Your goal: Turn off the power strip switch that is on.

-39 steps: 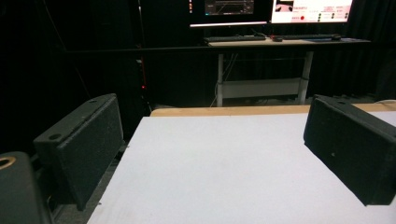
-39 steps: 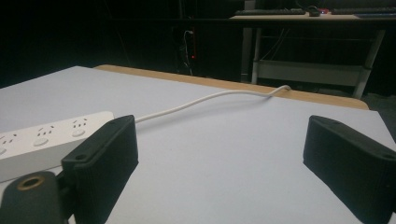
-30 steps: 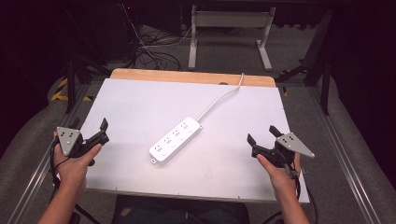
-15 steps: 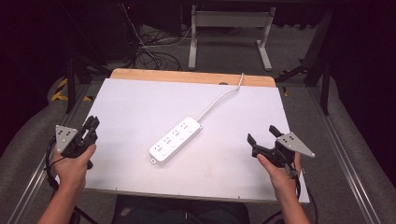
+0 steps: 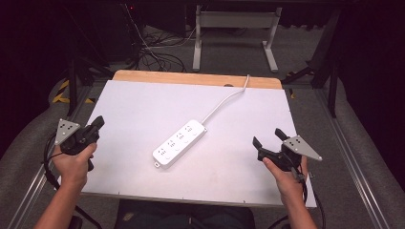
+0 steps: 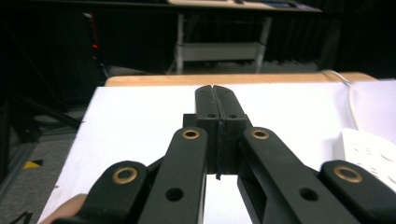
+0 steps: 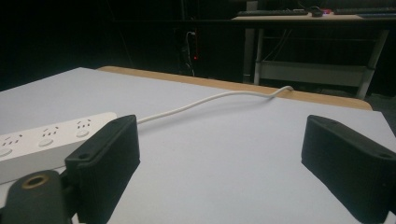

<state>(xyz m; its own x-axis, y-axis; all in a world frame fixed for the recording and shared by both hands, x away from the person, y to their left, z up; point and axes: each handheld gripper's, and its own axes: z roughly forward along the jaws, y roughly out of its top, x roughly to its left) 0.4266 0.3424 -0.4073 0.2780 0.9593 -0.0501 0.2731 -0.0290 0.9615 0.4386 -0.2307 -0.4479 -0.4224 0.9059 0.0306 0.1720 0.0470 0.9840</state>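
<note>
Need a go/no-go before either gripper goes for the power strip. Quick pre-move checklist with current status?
1. Left gripper open for a grasp: not ok, jaws pressed shut with nothing between them.
2. Right gripper open: ok, jaws wide apart and empty.
3. Power strip free: ok, flat on the table, touched by neither gripper.
4. Path to strip: ok, bare table between each gripper and it.
5. Cord slack: ok on the table; it drops over the far edge, rest cannot tell.
6. Plugged in: cannot tell.
</note>
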